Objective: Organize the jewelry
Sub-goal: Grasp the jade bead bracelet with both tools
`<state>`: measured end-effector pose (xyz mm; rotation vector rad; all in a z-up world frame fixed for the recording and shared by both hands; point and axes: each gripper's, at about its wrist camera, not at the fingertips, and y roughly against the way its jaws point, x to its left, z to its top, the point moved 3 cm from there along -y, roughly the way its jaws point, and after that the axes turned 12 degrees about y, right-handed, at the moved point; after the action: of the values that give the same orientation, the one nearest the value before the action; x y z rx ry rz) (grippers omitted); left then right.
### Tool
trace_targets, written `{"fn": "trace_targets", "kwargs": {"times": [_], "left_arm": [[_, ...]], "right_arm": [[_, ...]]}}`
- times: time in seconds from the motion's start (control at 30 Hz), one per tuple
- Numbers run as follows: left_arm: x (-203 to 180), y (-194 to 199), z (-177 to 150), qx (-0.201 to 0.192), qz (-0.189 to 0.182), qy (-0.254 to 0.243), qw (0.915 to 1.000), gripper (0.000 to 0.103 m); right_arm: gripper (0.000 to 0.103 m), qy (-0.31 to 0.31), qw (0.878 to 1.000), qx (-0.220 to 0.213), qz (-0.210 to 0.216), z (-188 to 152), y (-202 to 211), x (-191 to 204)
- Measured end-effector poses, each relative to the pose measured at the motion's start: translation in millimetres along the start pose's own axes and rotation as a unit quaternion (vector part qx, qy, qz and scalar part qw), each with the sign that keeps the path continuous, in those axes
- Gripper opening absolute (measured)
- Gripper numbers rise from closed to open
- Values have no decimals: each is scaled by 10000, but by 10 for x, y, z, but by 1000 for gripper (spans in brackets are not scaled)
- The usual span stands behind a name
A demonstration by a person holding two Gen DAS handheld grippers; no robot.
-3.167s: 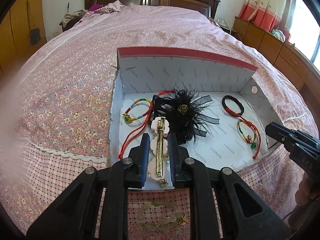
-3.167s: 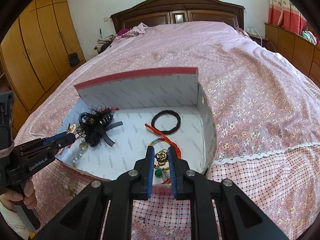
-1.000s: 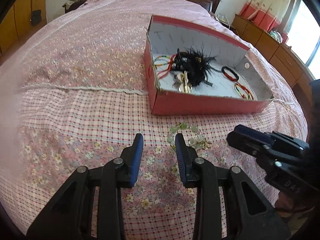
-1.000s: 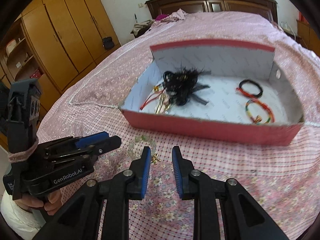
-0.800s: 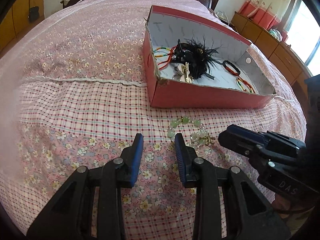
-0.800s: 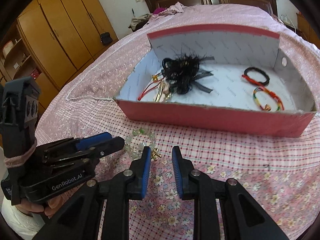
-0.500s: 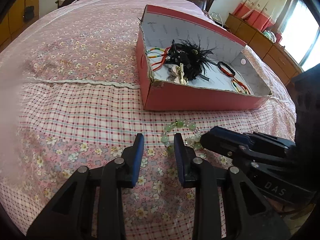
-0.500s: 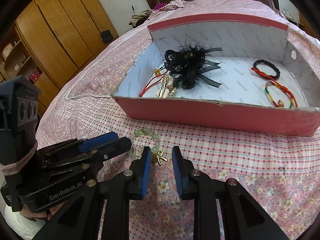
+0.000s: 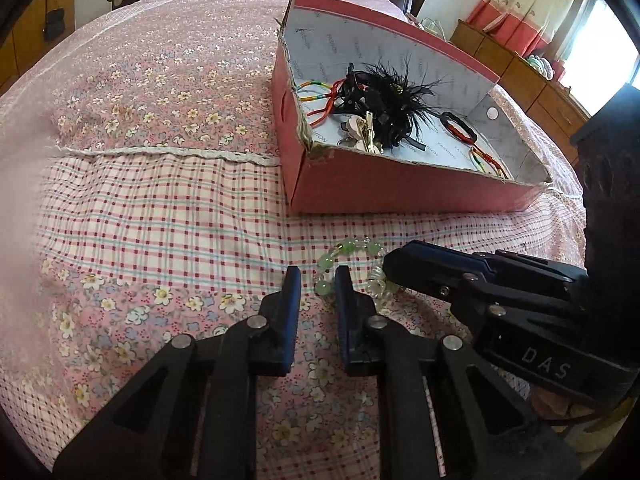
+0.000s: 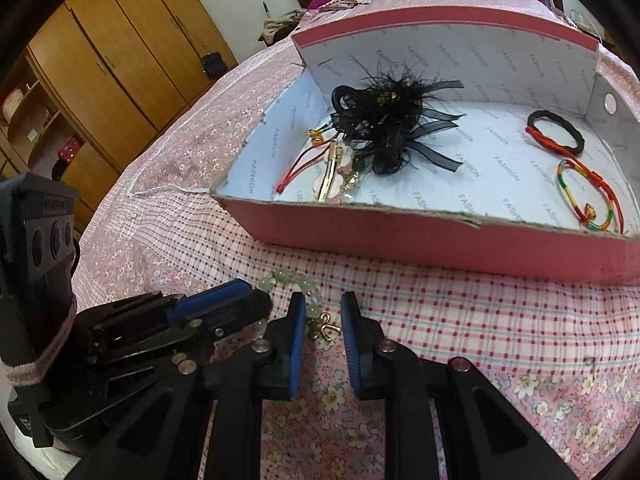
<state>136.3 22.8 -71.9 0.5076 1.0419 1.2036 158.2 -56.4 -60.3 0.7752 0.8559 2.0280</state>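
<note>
Bead bracelet (image 9: 352,270) on bedspread before pink box (image 9: 400,184); left claw (image 9: 318,280) and right claw (image 10: 323,312) both apart, straddling it.

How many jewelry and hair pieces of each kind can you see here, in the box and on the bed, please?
Bracelets: 3: left rainbow cord, right rainbow cord, green bead
Black feather hairpiece: 1
Gold flower hair clip: 1
Black hair tie: 1
Total: 6
</note>
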Motion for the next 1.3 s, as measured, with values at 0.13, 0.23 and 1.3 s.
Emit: {"fn": "trace_targets", "kwargs": {"times": [0.13, 0.23, 1.3], "left_arm": [[42, 45, -25, 12, -47, 20, 10000, 0], [50, 60, -51, -10, -39, -31, 10000, 0], [-221, 803, 47, -639, -372, -320, 9968, 0]], "right_arm": [[21, -47, 10000, -11, 72, 17, -3, 1], [21, -14, 10000, 12, 59, 14, -15, 9], [8, 190, 9968, -762, 162, 126, 730, 40]]}}
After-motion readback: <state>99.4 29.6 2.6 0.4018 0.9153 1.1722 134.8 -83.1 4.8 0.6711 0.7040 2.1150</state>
